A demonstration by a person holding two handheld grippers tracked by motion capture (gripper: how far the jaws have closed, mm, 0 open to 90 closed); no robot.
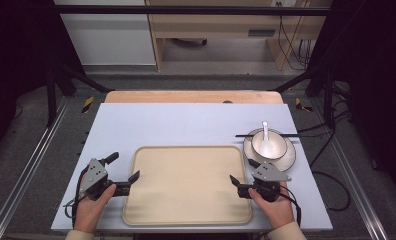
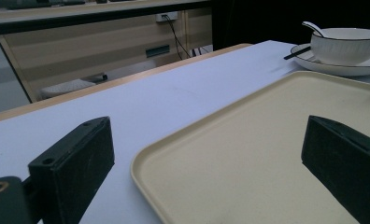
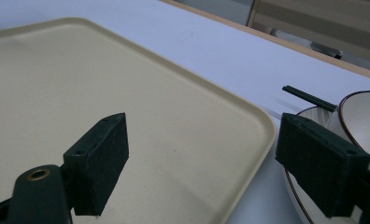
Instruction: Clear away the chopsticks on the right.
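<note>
A beige tray [image 1: 186, 186] lies bare at the front middle of the table. My left gripper [image 1: 122, 168] is open, with its jaws on either side of the tray's left rim [image 2: 141, 161]; the left gripper view shows nothing between the jaws of the left gripper [image 2: 210, 140]. My right gripper [image 1: 243, 171] is open in the same way across the tray's right rim [image 3: 267, 123], one jaw over the tray and one by the plate. A white bowl [image 1: 269, 145] with a white spoon [image 1: 265, 131] in it stands on a plate [image 1: 287, 159] at the right.
Black chopsticks [image 1: 246, 135] rest across the plate behind the bowl. A pale blue mat [image 1: 186, 125] covers the table, with a wooden strip [image 1: 193, 96] at the far edge. Beyond are a desk and cables on the floor.
</note>
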